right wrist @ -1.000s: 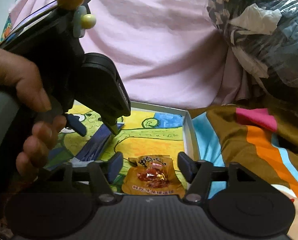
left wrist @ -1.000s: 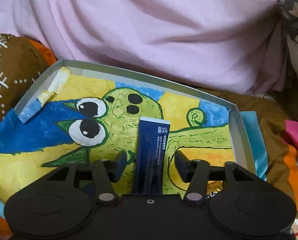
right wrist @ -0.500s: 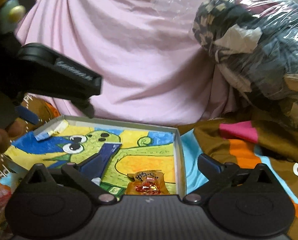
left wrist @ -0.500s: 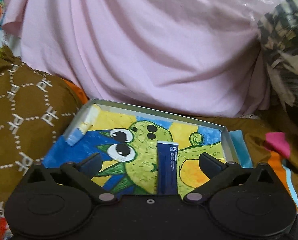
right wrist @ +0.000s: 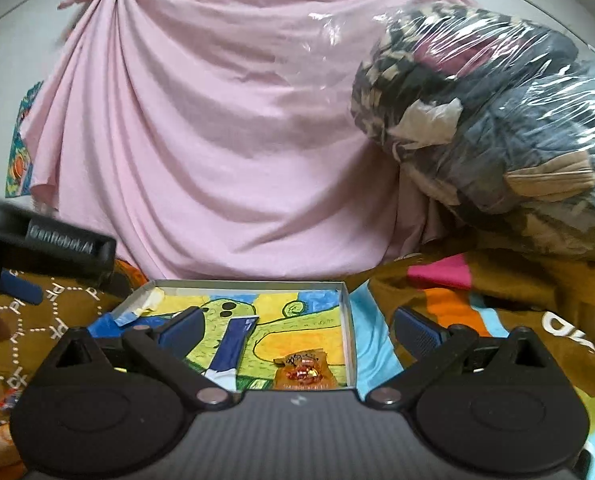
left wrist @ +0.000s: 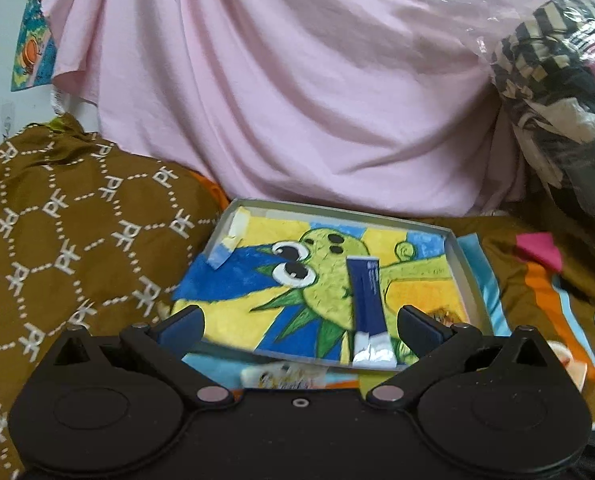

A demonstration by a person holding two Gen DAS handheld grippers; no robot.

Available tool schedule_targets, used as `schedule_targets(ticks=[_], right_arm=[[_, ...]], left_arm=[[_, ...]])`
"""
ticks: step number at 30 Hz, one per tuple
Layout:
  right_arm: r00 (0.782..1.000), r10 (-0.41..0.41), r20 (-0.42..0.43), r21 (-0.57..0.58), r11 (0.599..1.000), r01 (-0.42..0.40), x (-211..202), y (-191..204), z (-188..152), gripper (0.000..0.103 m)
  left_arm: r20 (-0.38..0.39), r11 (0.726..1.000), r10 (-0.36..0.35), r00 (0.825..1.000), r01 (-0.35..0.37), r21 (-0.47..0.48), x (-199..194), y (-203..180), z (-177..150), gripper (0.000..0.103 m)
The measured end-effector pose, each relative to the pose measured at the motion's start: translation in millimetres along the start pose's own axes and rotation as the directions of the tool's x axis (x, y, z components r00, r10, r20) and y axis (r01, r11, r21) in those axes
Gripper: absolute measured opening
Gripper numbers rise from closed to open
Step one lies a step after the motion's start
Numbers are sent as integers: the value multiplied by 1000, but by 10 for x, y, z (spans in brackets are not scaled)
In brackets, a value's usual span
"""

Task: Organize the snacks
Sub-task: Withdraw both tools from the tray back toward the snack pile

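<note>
In the shallow grey cardboard tray (left wrist: pixel 463 276) lie my dark blue sachet (left wrist: pixel 366 300) and orange sweet packet (right wrist: pixel 303 372); both tongs (left wrist: pixel 299 322) (right wrist: pixel 297 330) gape empty. Drop finished, I judge; next, fetch another snack.

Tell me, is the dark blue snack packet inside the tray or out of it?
Inside. The blue packet lies flat on the tray's painted floor, within its grey walls, clear of both open grippers.

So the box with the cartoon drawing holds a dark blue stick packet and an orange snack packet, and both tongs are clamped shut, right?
Not quite. The box holds the blue stick packet and orange snack packet, but both wrist views show the left tongs and right tongs spread wide open.
</note>
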State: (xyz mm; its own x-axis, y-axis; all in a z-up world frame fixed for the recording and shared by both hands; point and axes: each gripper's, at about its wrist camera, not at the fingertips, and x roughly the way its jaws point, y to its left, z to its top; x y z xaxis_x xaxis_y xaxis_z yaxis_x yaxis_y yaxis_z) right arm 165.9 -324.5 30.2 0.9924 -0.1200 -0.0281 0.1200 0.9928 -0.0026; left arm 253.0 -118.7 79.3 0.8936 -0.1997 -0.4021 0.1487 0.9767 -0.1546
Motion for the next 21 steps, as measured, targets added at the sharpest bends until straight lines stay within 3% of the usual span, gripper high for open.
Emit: schedule_targets(ticks=[5,12,21], right_arm=[[999,24,-26,9,1000,-24,-287,8,21,103],[990,68,-127,-8,998,-69,-581,128,-39,103],[961,94,-259,-17,995,-102,-809,287,-176,103]], left_arm=[[-26,1000,9,1000,-8,26,-247,79,-203,102],[-78,999,29,996,-27,34,-526,232,-567,102],[-147,997,39,988,-28,75,-711,431,-961,102]])
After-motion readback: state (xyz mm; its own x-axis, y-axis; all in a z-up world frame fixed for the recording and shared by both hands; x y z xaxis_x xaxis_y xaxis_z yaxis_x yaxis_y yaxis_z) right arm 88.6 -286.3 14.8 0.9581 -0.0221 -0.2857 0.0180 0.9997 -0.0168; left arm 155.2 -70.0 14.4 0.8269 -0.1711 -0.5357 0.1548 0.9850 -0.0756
